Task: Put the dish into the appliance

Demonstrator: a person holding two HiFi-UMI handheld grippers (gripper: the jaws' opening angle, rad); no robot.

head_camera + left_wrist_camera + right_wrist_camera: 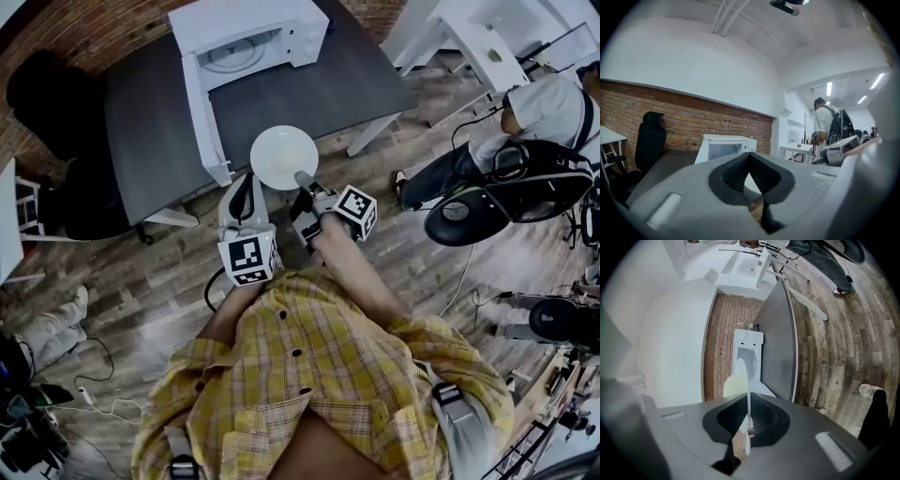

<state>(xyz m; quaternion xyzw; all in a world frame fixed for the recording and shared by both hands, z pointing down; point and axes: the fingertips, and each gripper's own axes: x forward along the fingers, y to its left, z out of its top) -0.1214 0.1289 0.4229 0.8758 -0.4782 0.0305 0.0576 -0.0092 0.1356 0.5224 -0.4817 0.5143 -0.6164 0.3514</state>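
Note:
A white round dish [283, 157] hangs over the front edge of the dark table [150, 150], held by its near rim in my right gripper [305, 181]. In the right gripper view the dish [739, 377] stands edge-on between the black pads, with the right gripper [748, 417] shut on it. The white microwave [248, 42] sits on the table just beyond, its door [204, 117] swung open to the left, and it shows ahead as the microwave [749, 352]. My left gripper [242, 197] is beside the dish near the door's edge. The left gripper [750, 157] is shut and empty, facing the microwave [724, 146].
A black office chair [56, 103] stands left of the table. At the right a person [530, 108] sits by a white desk [487, 47], with a black backpack [539, 178] and a stool [459, 217] nearby. Cables [94, 394] lie on the wooden floor at lower left.

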